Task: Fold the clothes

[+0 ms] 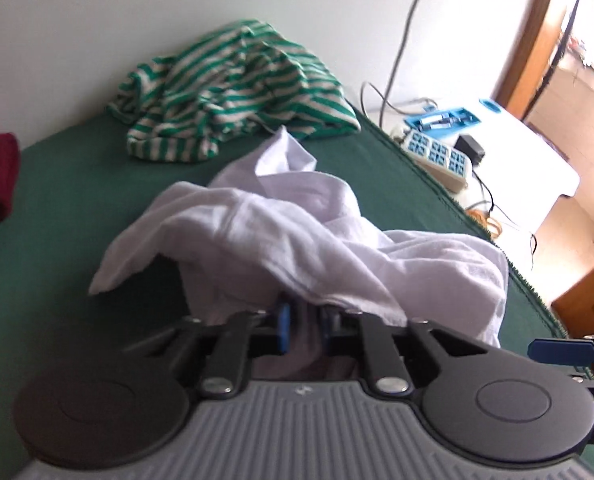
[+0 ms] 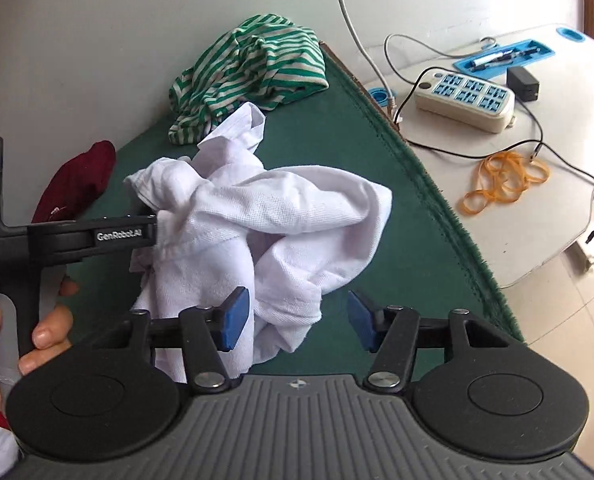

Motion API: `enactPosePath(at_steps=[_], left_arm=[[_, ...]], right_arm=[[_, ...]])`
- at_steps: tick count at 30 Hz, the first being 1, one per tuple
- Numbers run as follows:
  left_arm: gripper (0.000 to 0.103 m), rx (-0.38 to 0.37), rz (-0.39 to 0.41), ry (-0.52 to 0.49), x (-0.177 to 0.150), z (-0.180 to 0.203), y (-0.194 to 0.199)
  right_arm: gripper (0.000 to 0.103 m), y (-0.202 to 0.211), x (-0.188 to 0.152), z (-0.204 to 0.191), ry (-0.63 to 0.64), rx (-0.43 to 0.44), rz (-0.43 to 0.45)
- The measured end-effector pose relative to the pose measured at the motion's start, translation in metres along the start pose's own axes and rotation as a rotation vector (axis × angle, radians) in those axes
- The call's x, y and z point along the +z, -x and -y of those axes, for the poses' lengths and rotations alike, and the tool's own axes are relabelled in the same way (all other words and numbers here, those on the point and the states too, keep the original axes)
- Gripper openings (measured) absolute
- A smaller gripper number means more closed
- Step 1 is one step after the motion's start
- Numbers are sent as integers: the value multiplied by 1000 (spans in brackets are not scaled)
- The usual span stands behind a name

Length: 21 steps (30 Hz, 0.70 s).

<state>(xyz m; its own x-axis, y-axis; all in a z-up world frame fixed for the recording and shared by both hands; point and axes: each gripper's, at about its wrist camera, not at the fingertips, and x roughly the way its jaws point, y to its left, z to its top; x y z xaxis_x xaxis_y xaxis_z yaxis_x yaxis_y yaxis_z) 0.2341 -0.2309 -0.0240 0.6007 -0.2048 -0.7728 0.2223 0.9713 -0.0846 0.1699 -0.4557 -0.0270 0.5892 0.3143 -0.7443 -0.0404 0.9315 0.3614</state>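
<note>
Right wrist view, going from its left edge: my left hand gripped the handle of the left gripper, whose arm read "GenRobot.AI", with the letters "AS" on the body beside it and smaller print I could not read. That claw was clenched on a bunched fold of the white shirt; in the left wrist view the cloth draped right over its fingers and hid the pads. Behind it a dark red garment lay on the green table cover. The shirt sat crumpled in the middle of the cover, partly lifted at the pinched end. Beyond it, against the wall, was the green-and-white striped top. The right gripper stood released, jaws apart over the shirt's near edge, with one blue pad touching or just beside the fabric and nothing pinched between them.

I judged the shirt light, soft and limp, a knit that would sag and slide rather than hold shape, so I would take it by a seam or hem corner, not by loose bulk.

Further right, off the cover, lay a white power strip, a blue tray of pens, a black adapter and orange rubber bands.
</note>
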Motion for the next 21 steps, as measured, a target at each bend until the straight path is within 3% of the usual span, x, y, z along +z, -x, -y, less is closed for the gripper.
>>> enactPosePath(at_steps=[3,7,11,13,16,17,18,19,21], left_arm=[[4,124,63,-16,-31,-15,39],[0,279,38,14,-82,-63,83],[0,329,-21,126,-138,-126,131],[0,344,-48,172,-165,-151,155],[4,380,-61,219,-199,-175,185],[6,382,-50,226,-205,-178,192],[8,385,-38,233,-210,-180,198],[12,384,-27,226,-213,-180,203],[49,354,7,217,-214,-180,210]], right_arm=[[59,12,-18,-10,49,-12,27],[60,18,-32,-47,157,-9,77],[69,18,-48,-84,231,8,111],[70,6,-50,-109,324,-51,172],[77,-35,-47,-147,520,-258,279],[71,-51,-44,-154,545,-306,260],[55,-68,-40,-161,571,-355,242],[16,-72,-42,-170,584,-356,233],[17,-55,-55,-192,582,-254,237]])
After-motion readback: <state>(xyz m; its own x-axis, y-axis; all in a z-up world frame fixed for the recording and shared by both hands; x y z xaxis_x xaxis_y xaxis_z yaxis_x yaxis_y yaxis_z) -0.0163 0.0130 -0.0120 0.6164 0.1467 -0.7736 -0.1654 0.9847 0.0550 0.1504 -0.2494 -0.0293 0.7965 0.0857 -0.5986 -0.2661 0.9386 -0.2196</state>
